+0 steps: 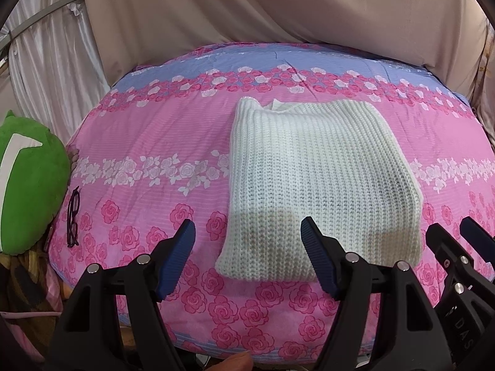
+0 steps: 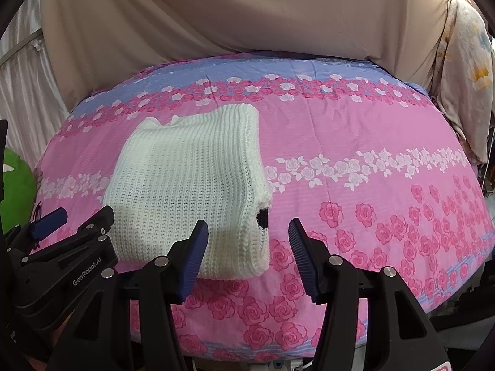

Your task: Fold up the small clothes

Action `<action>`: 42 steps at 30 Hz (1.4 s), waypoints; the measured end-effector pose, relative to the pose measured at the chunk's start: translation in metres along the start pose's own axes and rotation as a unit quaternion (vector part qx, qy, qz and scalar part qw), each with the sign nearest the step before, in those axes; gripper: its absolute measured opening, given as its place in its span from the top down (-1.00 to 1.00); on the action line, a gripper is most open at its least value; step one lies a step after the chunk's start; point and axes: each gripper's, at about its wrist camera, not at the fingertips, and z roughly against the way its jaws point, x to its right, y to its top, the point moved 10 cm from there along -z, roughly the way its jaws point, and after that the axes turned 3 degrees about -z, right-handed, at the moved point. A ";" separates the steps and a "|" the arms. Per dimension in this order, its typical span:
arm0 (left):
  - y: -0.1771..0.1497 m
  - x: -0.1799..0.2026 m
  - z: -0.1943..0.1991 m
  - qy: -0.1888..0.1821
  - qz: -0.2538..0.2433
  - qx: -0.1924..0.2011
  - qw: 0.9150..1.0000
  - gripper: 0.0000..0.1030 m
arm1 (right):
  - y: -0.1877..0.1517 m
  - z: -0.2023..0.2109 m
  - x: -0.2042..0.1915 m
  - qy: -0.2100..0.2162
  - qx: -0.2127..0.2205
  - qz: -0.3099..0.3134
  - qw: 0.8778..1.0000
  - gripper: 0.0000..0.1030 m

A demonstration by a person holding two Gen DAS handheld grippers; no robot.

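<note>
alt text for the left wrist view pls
A folded white knit sweater lies on a pink rose-print bedspread, with the open left gripper hovering empty at its near edge. Glasses lie left, beside a green plush.

Folded sweater [image 1: 315, 182] on quilt [image 1: 154, 142], glasses [image 1: 73, 218] and plush toy [image 1: 27, 179] far left

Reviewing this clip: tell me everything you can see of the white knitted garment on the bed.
The white knitted garment is a chunky ribbed knit, cream-white, folded into a rough rectangle several layers thick. It lies flat on the pink rose-print bedspread. A small inner piece peeks out at its far edge, and the right wrist view shows a black spot on its right side. Neither gripper holds it; only the bedspread is seen touching it.
</note>
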 end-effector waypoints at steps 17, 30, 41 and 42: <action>0.002 0.003 -0.012 0.000 -0.005 -0.011 1.000 -0.33 | -0.002 -0.012 -0.010 -0.010 -0.015 -0.008 1.000 -0.04; 0.003 0.006 -0.016 -0.002 -0.014 -0.011 1.000 -0.32 | -0.002 -0.016 -0.008 -0.010 -0.017 -0.011 1.000 -0.04; 0.004 0.008 -0.017 -0.004 -0.018 -0.011 1.000 -0.32 | -0.003 -0.017 -0.013 -0.014 -0.017 -0.015 1.000 -0.05; 0.005 0.008 -0.018 -0.003 -0.018 -0.011 1.000 -0.32 | -0.003 -0.017 -0.013 -0.014 -0.017 -0.015 1.000 -0.05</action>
